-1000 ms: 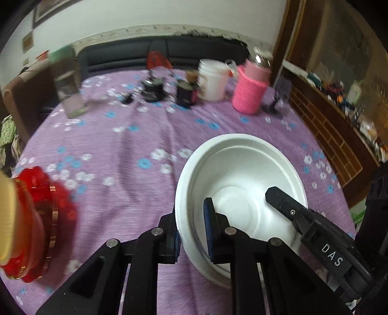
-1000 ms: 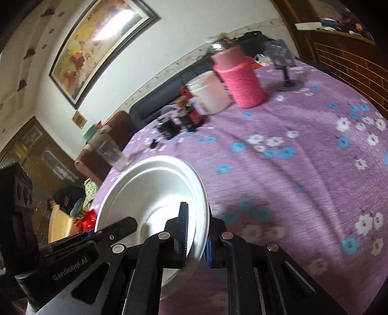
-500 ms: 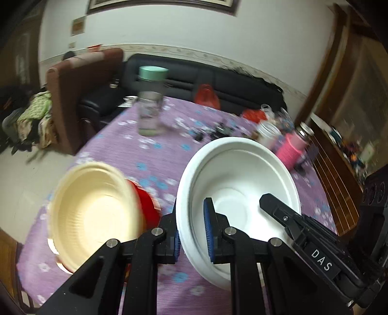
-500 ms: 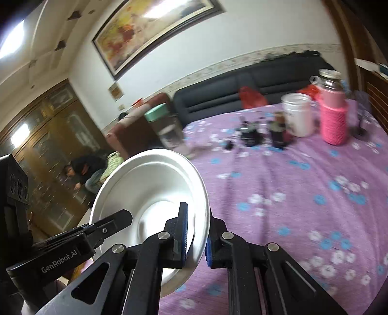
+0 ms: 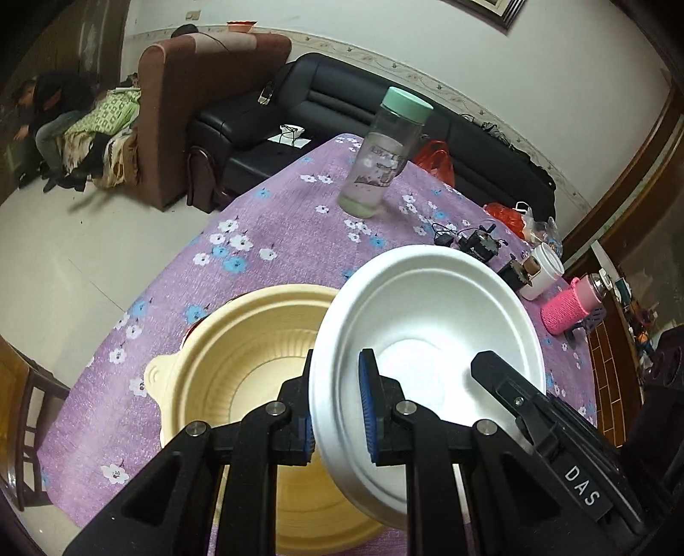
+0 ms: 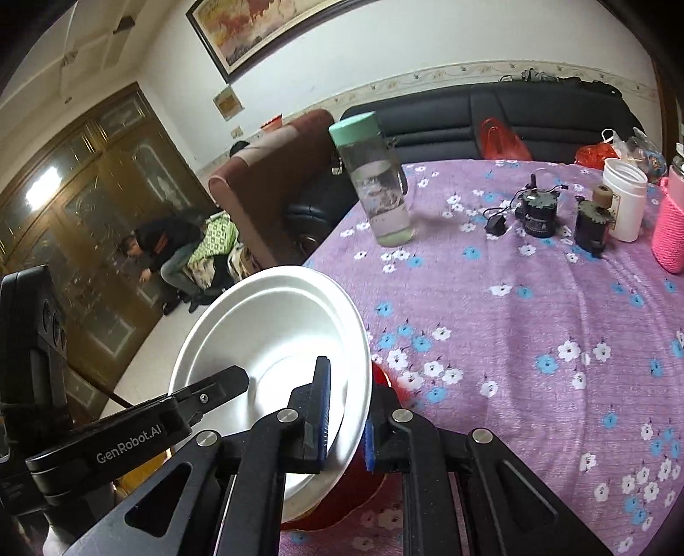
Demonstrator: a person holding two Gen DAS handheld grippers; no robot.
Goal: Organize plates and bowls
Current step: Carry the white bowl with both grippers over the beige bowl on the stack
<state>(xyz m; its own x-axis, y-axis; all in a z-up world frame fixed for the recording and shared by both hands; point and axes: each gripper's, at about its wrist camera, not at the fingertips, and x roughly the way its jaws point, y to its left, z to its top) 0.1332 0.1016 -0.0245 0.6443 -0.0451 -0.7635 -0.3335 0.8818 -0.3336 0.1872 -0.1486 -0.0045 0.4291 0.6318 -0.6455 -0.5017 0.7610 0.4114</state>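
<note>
Change, left wrist view: white bowl was over bare purple cloth a second ago; now it hangs just above the cream bowl, partly over its right side.
Left gripper: its two blue pads are clenched on the near rim of the white bowl, one pad inside and one outside.
What it means: the white bowl looks ready to go down into the cream bowl, so the stack is almost made. It is not in yet.
Surface, left wrist view: round table with a purple flower cloth. A water bottle with a green cap stands far behind the cream bowl. A pink cup sits well to the right of it.
Room, left wrist view: black sofa and a brown chair stand behind the table.
Change, right wrist view: the camera has swung left; the pink cup now sits at the far right edge.
Right gripper: clenched on the other rim of the same white bowl.
Under the bowl, right wrist view: a red dish peeks out just below it.
Room, right wrist view: a wooden cabinet and a big painting are off to the left of the water bottle.
</note>
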